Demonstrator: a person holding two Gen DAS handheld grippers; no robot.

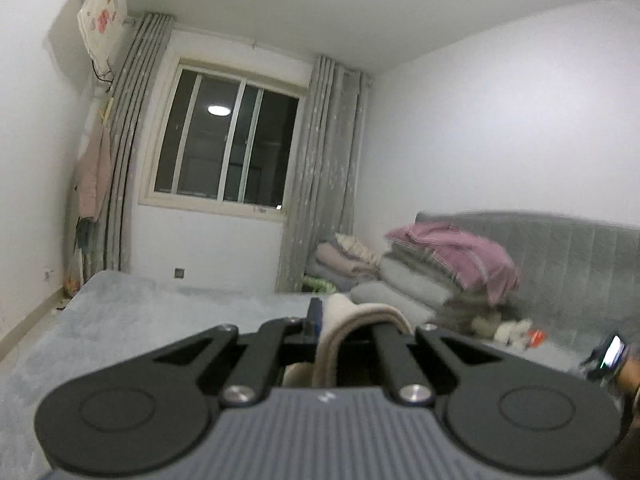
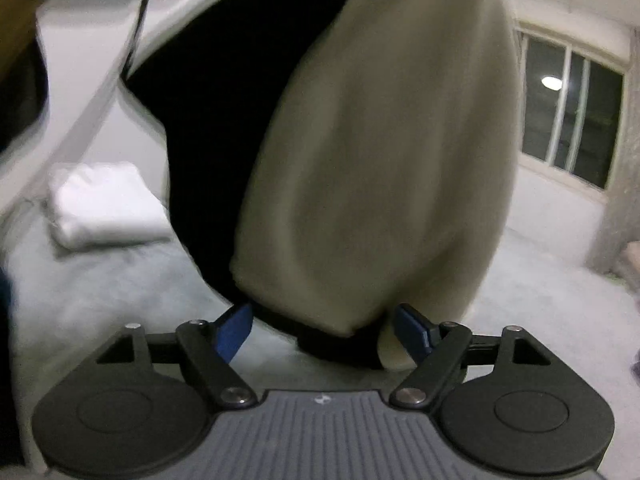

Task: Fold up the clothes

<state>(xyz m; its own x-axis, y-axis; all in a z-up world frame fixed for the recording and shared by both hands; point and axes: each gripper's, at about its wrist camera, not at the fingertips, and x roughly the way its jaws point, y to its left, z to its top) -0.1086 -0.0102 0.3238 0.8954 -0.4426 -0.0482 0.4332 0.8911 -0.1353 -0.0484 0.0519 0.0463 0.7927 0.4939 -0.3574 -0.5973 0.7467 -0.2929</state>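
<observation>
Cream garment (image 2: 376,168) hangs in the air, filling the middle of the right wrist view, a black layer (image 2: 208,128) behind and under it. Its lower hem dips between the right gripper's (image 2: 324,332) blue pads (image 2: 234,334). In the left wrist view a fold of the same cream cloth (image 1: 352,328) drapes over the left gripper (image 1: 320,322).

Surface: a pale grey-blue bed (image 1: 132,312), plush, mostly bare toward the window side. A folded white item (image 2: 100,204) lies on it at the left of the right wrist view, apart from the hanging garment. A grey padded headboard (image 1: 580,264) runs along the right wall; stacked bedding with a pink cover on top (image 1: 452,256) sits against it, small blurred items near its foot.

Room: white walls, a dark window (image 1: 228,140) reflecting a ceiling lamp, grey curtains (image 1: 328,168) either side, a covered air conditioner (image 1: 102,12) high left, pink clothing (image 1: 94,176) hanging on the left wall.

Open room: bed bare ahead of the left gripper up to its far edge below the window; a strip of floor shows at the left.

Jaws: left jaws closed tight, cream cloth pinched between them. Right jaws about half open; right pad touches the hem, left pad stands clear, no grip.
</observation>
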